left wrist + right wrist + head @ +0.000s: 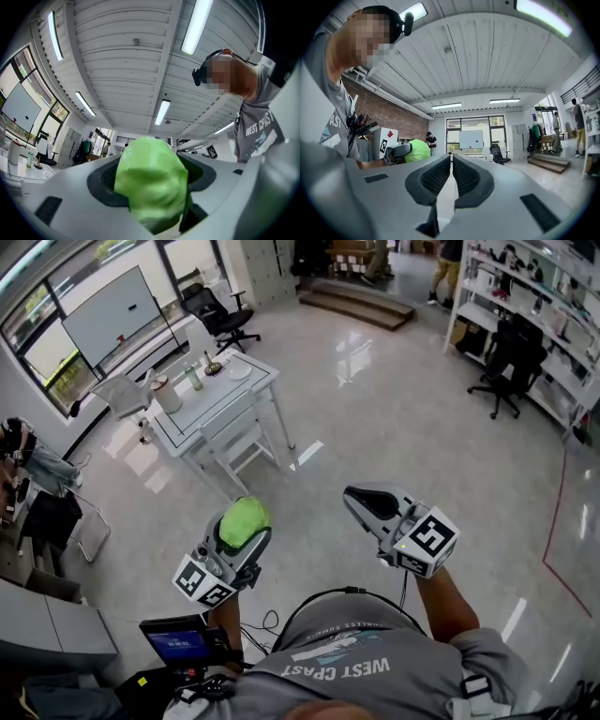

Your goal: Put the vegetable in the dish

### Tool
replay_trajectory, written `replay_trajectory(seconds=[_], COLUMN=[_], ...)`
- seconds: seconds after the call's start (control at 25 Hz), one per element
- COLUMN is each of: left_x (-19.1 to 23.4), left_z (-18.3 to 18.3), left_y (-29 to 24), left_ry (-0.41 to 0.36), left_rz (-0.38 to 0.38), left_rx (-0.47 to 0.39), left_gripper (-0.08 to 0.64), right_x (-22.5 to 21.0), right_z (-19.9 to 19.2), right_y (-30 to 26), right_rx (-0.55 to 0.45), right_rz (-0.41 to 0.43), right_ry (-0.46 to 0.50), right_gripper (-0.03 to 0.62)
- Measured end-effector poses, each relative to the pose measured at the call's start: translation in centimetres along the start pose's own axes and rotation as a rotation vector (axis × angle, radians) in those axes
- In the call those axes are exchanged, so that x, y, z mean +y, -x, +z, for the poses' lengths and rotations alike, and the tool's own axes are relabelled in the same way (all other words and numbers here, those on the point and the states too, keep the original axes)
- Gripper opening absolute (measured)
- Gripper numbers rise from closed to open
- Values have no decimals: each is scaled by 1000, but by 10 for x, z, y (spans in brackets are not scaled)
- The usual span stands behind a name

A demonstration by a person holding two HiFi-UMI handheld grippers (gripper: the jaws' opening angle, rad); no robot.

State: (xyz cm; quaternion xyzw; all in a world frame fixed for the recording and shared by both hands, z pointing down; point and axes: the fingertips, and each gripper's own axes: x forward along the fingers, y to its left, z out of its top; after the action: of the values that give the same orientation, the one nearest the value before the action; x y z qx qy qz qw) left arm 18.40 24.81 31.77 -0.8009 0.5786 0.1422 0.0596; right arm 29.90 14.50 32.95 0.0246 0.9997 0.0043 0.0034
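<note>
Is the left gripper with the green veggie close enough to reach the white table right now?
Probably not. The left gripper, shut on the green vegetable, is near the person's body, and the white table stands well away across open floor. Nothing blocks the way, but the person would have to walk closer.

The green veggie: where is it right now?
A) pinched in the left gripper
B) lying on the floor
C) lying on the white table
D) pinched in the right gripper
A: the green veggie sits squeezed between the pads of the left gripper, while the right gripper has its jaws together with nothing between them.
</note>
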Motion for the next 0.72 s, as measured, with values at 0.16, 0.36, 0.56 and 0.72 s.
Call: replay_trajectory(seconds=[0.16,0.36,0.56,0.72], left_x=[22,42,61,71], left_z=[7,15,17,17], left_y=[8,24,39,43], left_ry=[5,17,32,42], left_rz=[-20,-45,-66,-79], left_rx=[-1,-7,-14,-20], left_gripper=[321,321,321,321], right_x=[4,10,18,24], right_z=[1,2,4,4], right_y=[-23,-48,-69,-78], right_rx=[4,10,3,8], right_rz=[-18,-49,-73,-82], right_ry=[5,7,17,24], right_gripper=[8,8,8,8])
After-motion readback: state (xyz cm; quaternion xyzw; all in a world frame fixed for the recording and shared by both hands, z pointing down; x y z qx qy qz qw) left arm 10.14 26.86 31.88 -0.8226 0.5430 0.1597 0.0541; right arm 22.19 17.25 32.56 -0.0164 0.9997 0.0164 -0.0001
